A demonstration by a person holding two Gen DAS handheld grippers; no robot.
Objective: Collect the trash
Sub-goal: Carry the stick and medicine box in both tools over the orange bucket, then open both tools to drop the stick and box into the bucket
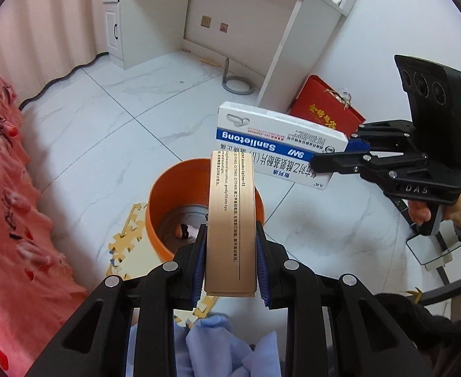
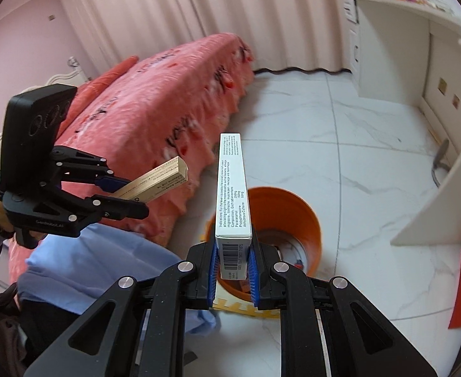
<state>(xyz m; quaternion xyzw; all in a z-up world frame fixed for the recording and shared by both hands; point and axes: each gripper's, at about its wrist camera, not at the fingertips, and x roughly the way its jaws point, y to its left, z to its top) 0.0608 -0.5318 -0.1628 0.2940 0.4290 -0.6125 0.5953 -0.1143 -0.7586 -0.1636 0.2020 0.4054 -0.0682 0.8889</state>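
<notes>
Between the left tongs (image 1: pixel 230 257), nearest the left wrist camera, stands a slim gold carton (image 1: pixel 230 223), clamped by its two narrow sides, its long axis running straight out along the fingers. Just beyond its far end, and below it, the orange bin (image 1: pixel 164 207) sits on the white tiled floor (image 1: pixel 111 125), mouth open upward, with a scrap or two already lying at its bottom. A foam puzzle mat (image 1: pixel 126 229) lies under the bin's near side, and a pale blue cloth (image 1: pixel 218 342) bunches nearer still.

To the right, the right tongs (image 1: pixel 337 157) pinch a blue-and-white medicine box (image 1: pixel 277 144) by one end, jaws narrow on it, a hand (image 1: pixel 444 210) on the grip. That box points leftward, toward the space above the bin, its long axis roughly level. From the right wrist camera the box runs forward over the bin's rim.

Both cartons appear to hang above or just short of the bin, the gold one seemingly closer over the mouth. The drop likely turns on bringing each carton's far end inside the rim before the tongs let go.

Farther off stand a pink-covered bed (image 1: pixel 13 188) on the left, a red gift box (image 1: pixel 328 106) and a white desk (image 1: pixel 218 6).
</notes>
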